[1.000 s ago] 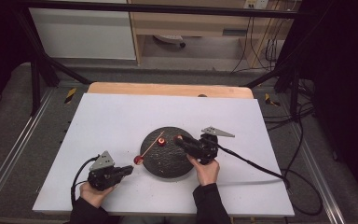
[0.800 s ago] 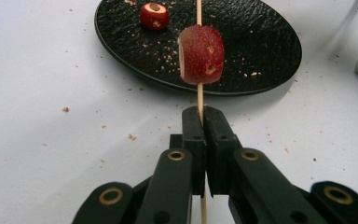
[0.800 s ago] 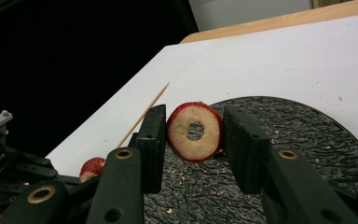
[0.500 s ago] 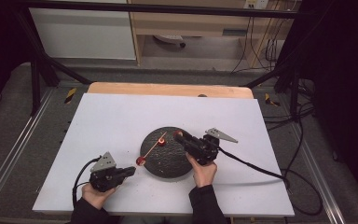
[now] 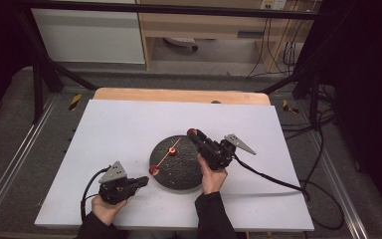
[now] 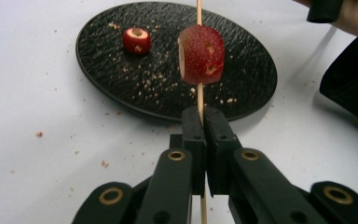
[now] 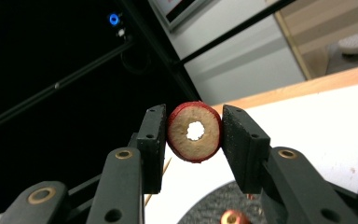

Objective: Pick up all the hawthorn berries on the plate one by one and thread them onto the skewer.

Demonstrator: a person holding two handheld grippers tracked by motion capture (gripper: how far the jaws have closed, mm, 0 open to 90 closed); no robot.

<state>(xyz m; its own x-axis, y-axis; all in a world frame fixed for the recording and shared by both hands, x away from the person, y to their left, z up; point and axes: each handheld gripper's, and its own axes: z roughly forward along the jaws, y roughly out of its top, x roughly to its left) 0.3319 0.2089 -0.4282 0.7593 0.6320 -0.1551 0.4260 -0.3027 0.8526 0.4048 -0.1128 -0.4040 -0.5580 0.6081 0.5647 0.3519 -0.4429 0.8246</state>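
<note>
My left gripper (image 5: 140,181) (image 6: 204,122) is shut on a thin wooden skewer (image 6: 199,95) near the table's front left. A red fruit piece (image 6: 201,53) (image 5: 153,170) is threaded on the skewer just past the jaws, over the edge of the black plate (image 5: 179,175) (image 6: 242,79). A second red piece (image 6: 136,39) (image 5: 171,151) lies on the plate beside the skewer. My right gripper (image 5: 194,133) (image 7: 194,131) is raised over the plate's far right edge and tilted upward. It is shut on a red-skinned ring slice (image 7: 194,131) with a hole through its pale middle.
The plate stands on a white table top (image 5: 119,129) with crumbs (image 6: 105,163) around it. A wooden strip (image 5: 179,95) runs along the far edge. A cable (image 5: 273,179) trails right from the right gripper. Black frame legs and floor cables surround the table.
My right gripper has lifted away from the plate and tipped up, carrying the ring slice. The left gripper and skewer have barely shifted.
</note>
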